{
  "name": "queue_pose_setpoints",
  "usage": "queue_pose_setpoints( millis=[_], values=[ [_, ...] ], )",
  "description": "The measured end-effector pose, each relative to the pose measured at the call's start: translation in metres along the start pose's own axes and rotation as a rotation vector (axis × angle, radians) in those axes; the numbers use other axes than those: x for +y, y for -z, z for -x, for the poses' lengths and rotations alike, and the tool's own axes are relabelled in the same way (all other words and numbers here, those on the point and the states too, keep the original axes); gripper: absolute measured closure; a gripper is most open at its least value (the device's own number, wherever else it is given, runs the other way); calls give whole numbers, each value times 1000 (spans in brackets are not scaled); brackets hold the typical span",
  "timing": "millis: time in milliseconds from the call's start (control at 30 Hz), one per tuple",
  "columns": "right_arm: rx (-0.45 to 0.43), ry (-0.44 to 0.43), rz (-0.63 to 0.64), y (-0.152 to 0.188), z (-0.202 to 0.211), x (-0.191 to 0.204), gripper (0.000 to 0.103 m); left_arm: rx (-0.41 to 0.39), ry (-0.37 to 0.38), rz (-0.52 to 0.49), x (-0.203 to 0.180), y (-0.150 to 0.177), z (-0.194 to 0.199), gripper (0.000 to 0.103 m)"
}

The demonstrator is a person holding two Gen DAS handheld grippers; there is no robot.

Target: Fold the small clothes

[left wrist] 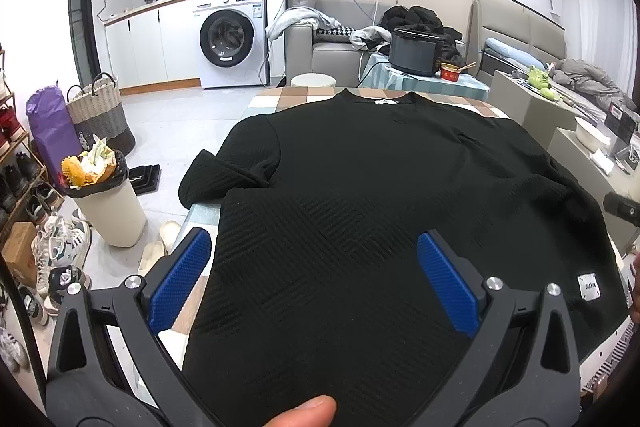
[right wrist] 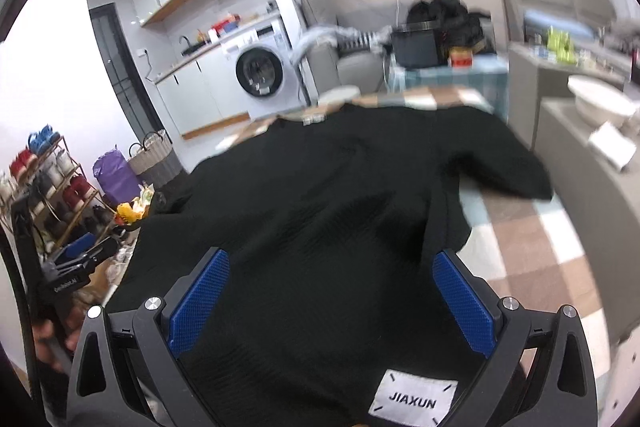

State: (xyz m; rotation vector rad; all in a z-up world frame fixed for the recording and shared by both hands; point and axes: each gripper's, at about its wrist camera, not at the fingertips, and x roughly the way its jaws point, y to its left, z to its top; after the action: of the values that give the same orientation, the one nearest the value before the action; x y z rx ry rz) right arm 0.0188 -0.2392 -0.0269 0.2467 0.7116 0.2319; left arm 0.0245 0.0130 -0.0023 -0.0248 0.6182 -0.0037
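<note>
Thumb tip [left wrist: 304, 413] nearest lens; overfull bin [left wrist: 108, 203] left of checked table [left wrist: 296, 97].
Black sweater [left wrist: 380, 187] lies between spread jaws of left gripper [left wrist: 314, 251] and right gripper [right wrist: 332, 269].

Left tongs [left wrist: 314, 273] and right tongs [right wrist: 332, 295]: black moulded frames with triangular cut-outs. Each finger carries a blue pad [left wrist: 180, 277] with fine diamond-grid texture. Round silver screw heads [left wrist: 134, 282] mark the finger pivots, two per side.
</note>
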Motion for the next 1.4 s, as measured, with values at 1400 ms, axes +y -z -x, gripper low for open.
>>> queue_pose_setpoints(
  millis=[1400],
  values=[
    [96, -31, -782, -70, -91, -193, 30, 72, 41, -16, 10, -73, -152, 27]
  ],
)
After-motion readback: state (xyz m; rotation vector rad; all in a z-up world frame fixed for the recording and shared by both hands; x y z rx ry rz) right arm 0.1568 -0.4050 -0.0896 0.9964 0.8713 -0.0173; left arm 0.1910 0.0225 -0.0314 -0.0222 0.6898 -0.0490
